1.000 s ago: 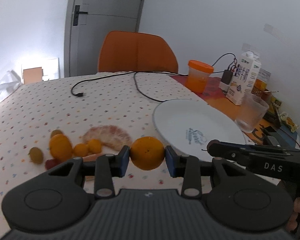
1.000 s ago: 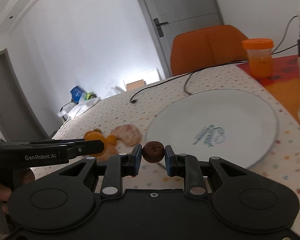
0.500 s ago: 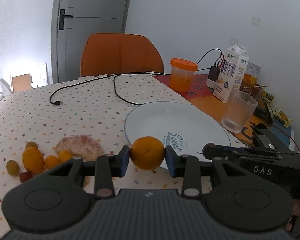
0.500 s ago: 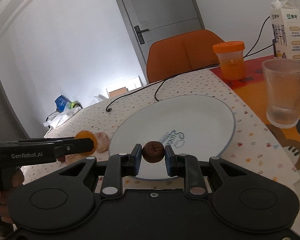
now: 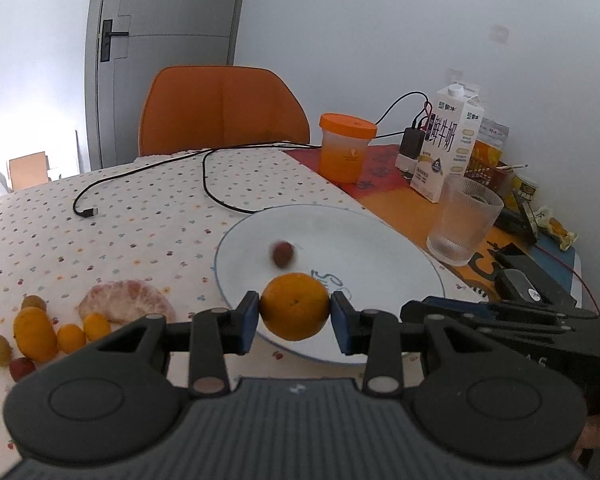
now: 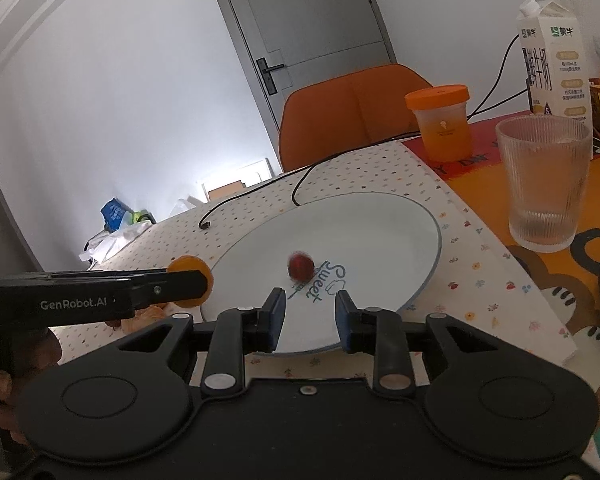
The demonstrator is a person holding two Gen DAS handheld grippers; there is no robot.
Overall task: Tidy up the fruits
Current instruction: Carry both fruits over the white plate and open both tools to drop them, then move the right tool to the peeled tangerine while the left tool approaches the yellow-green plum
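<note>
Over the plate (image 6: 420, 216), your right gripper (image 6: 309, 316) has just opened, empty; a small red fruit (image 6: 300, 266) lies blurred ahead; your left gripper (image 5: 295, 322) clamps an orange (image 5: 295, 306).

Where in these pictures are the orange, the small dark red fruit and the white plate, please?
orange (image 5: 294, 306): left wrist view, middle of its peel.
small dark red fruit (image 6: 300, 266): right wrist view, its blurred middle.
white plate (image 6: 380, 232): right wrist view, bare surface.
</note>
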